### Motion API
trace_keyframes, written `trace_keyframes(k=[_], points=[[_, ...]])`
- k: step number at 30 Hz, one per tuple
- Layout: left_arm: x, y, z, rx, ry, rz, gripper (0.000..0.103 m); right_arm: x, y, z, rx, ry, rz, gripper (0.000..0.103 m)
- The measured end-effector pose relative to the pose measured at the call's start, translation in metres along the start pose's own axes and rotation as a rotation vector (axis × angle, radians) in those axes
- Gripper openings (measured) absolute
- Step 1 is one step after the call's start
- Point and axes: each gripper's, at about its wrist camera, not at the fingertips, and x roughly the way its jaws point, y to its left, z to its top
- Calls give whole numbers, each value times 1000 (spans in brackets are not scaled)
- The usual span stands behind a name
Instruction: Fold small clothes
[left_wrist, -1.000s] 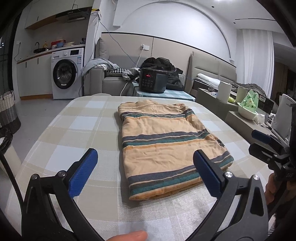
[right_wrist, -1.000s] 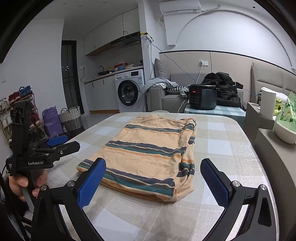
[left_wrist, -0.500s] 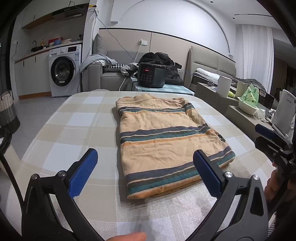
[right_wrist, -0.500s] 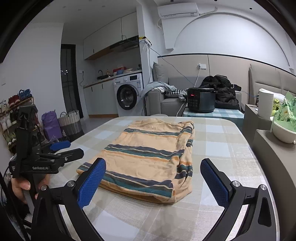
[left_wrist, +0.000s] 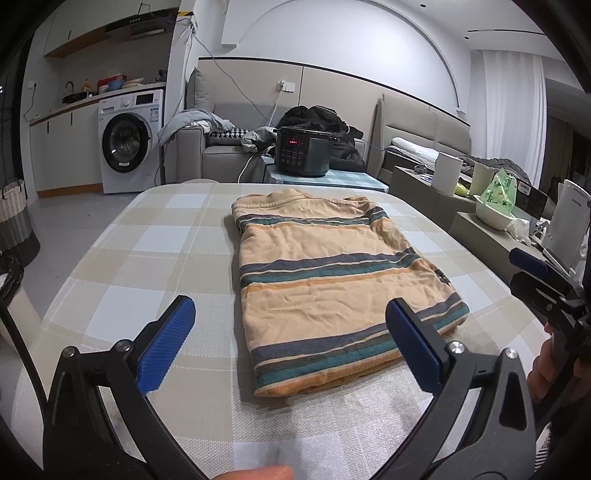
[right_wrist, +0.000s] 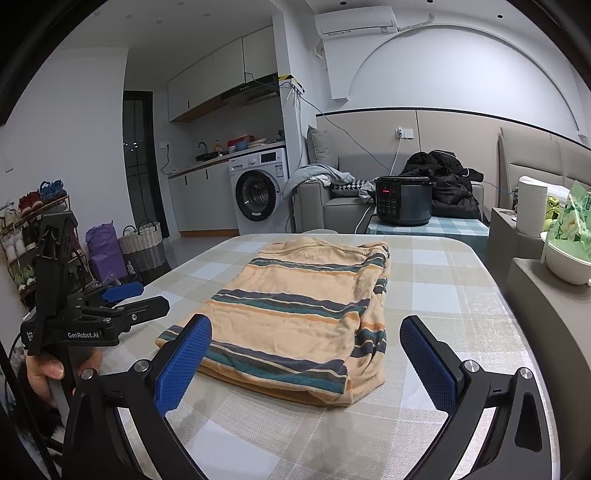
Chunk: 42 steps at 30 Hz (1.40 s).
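A small orange shirt with teal and grey stripes (left_wrist: 325, 280) lies folded flat into a rectangle on the checked tablecloth (left_wrist: 155, 258); it also shows in the right wrist view (right_wrist: 295, 314). My left gripper (left_wrist: 291, 343) is open and empty, held above the near edge of the table in front of the shirt. My right gripper (right_wrist: 306, 358) is open and empty, also short of the shirt's near edge. Each gripper shows at the side of the other's view, the right one (left_wrist: 535, 277) and the left one (right_wrist: 122, 299).
Beyond the table's far edge stand a black rice cooker (left_wrist: 301, 155) on a low table, a grey sofa (left_wrist: 221, 155) with clothes and a washing machine (left_wrist: 127, 147). A side counter (right_wrist: 535, 295) with a white bowl (right_wrist: 565, 262) lies right of the table.
Both grippers have drawn back and tilted slightly, so the shirt sits a little lower in both views. The shirt has not moved. Both stay open.
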Motion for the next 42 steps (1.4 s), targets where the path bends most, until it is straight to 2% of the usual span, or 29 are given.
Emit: trace_keyframes(k=[7,42], points=[[-4,-6,0,29,-15,5,102,0,1,0,1,-2,-3,103],[-8,-8,0,27,-19,4,102,0,1,0,3,-2,-2,103]])
